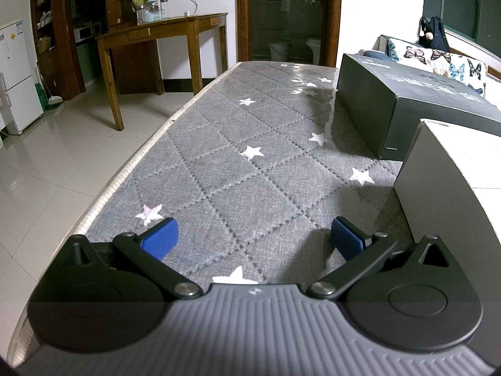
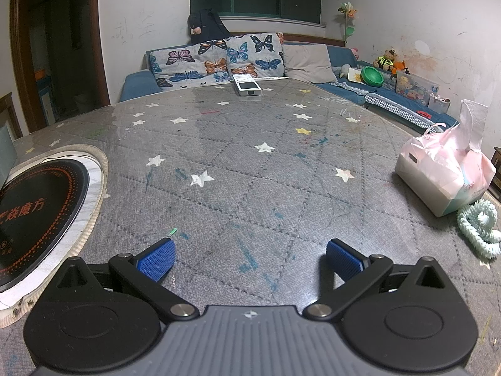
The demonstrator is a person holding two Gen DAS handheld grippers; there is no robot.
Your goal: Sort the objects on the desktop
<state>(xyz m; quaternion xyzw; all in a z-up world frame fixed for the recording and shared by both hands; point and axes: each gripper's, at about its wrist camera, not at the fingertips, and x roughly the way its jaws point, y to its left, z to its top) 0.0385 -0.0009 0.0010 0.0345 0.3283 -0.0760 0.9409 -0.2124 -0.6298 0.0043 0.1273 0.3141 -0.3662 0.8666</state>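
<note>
My left gripper (image 1: 252,239) hovers open above the grey star-patterned table cover (image 1: 238,144), nothing between its blue pads. To its right stand a dark green box (image 1: 407,100) and a pale grey box (image 1: 451,188). My right gripper (image 2: 250,258) is also open and empty, low over the same cover (image 2: 250,163). Ahead at the far edge lies a white remote control (image 2: 246,85). At the right sit a pink-and-white tissue pack (image 2: 444,172) and a mint green coiled toy (image 2: 477,228).
A round black induction hob (image 2: 34,216) is set into the table at the left of the right wrist view. A sofa with butterfly cushions (image 2: 219,59) stands behind the table. In the left wrist view, a wooden desk (image 1: 162,37) and tiled floor (image 1: 62,156) lie beyond the table's left edge.
</note>
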